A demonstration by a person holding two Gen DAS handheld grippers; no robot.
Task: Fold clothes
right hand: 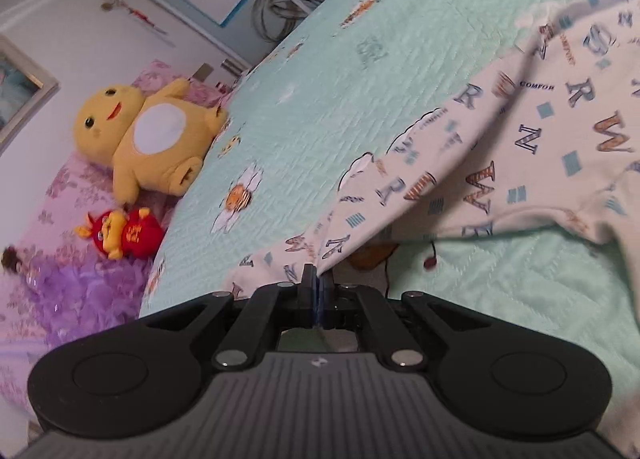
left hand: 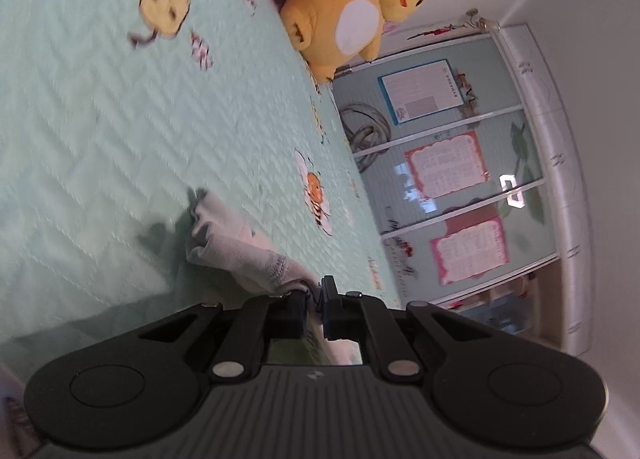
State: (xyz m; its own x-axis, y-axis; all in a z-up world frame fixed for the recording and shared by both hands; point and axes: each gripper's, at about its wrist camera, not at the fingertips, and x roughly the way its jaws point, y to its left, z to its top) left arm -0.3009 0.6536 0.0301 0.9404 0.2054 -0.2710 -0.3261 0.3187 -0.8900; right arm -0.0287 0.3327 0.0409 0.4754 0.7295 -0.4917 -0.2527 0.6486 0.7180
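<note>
My right gripper [right hand: 317, 285] is clamped on an edge of the letter-print garment [right hand: 520, 131], which drapes toward two o'clock over the bed [right hand: 320, 79]. My left gripper [left hand: 315, 295] pinches what looks like its cuff [left hand: 236, 247].

Both tools showing matte black: left tool [left hand: 316, 293] and right tool [right hand: 318, 279] each carrying ribbed grey housing, twin round side discs, silver pivot screws.
</note>
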